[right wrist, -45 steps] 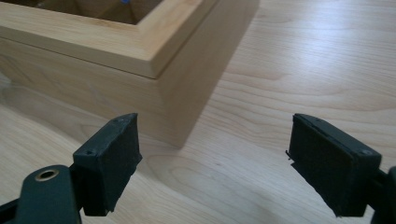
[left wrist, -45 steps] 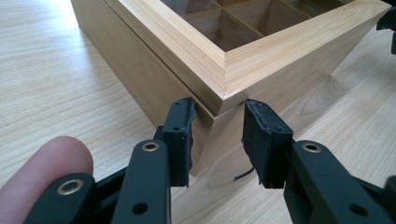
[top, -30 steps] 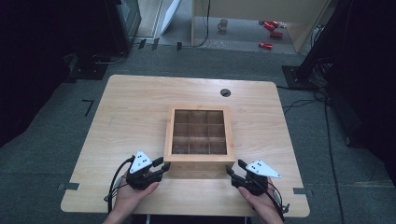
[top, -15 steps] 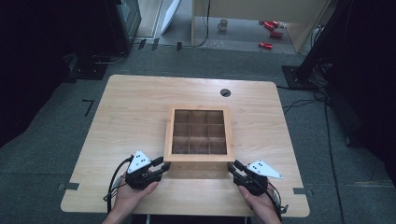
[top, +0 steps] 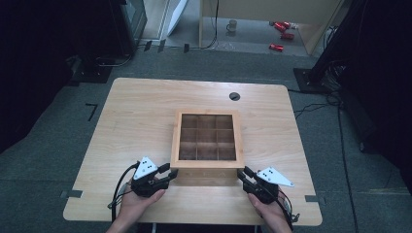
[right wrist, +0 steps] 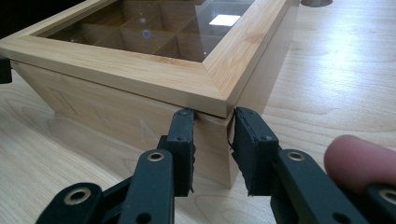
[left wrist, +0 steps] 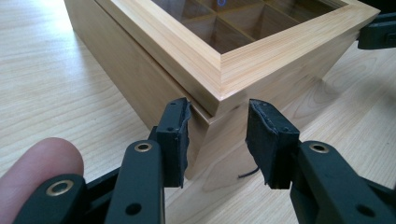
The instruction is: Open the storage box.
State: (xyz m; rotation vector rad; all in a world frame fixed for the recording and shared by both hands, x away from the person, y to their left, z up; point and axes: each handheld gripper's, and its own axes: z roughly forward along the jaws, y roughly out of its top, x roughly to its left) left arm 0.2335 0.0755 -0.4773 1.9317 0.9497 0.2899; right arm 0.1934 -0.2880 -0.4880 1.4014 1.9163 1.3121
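A square wooden box (top: 206, 164) with a glass lid over a grid of compartments stands on the table (top: 136, 111), lid down. My left gripper (top: 171, 174) is at its near left corner. In the left gripper view the left gripper (left wrist: 217, 135) is open, its jaws astride the box (left wrist: 261, 60) corner at the lid seam. My right gripper (top: 243, 172) is at the near right corner. The right gripper (right wrist: 212, 140) also stands open, jaws close on either side of the box (right wrist: 140, 70) corner. A fingertip shows in each gripper view.
A round cable hole (top: 234, 96) sits in the table behind the box. The near table edge lies just behind both hands. On the floor beyond the table are red cans (top: 277, 47), a mug (top: 232, 24) and dark equipment at the sides.
The right gripper has crept slightly forward toward the box's near right corner. The left gripper and the box have stayed about where they were.
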